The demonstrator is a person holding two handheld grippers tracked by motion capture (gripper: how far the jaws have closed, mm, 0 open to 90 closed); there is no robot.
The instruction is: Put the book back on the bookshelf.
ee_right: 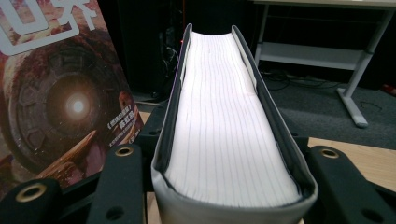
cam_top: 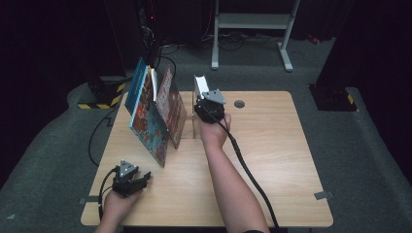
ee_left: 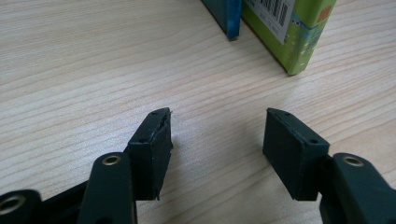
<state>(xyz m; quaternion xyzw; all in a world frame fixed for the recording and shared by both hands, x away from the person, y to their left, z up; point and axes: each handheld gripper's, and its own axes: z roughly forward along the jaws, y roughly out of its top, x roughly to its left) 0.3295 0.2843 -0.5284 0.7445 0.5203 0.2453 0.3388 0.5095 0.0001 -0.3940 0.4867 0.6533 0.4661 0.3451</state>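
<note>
Two grippers in play, mine, one per hand. Right gripper (cam_top: 208, 103) is clamped on a thick grey-covered book (ee_right: 229, 135), jaws pinching the covers from both sides, page block facing the right gripper view. In the high view I hold this book upright near the far edge of the table (cam_top: 272, 165), just beside the row of leaning books (cam_top: 154, 112); nearest of these is the one with the dark illustrated cover (ee_right: 60, 98). Left gripper (cam_top: 132, 180) rests low at the near left corner, jaws spread, nothing between them, bare wood under them; a green book corner (ee_left: 303, 37) and a blue spine (ee_left: 224, 14) lie ahead.

Step, as I judge it: shelving the grey book onto the row. Next move calls for tilting it leftward against its neighbour before letting go, or it may topple.
</note>
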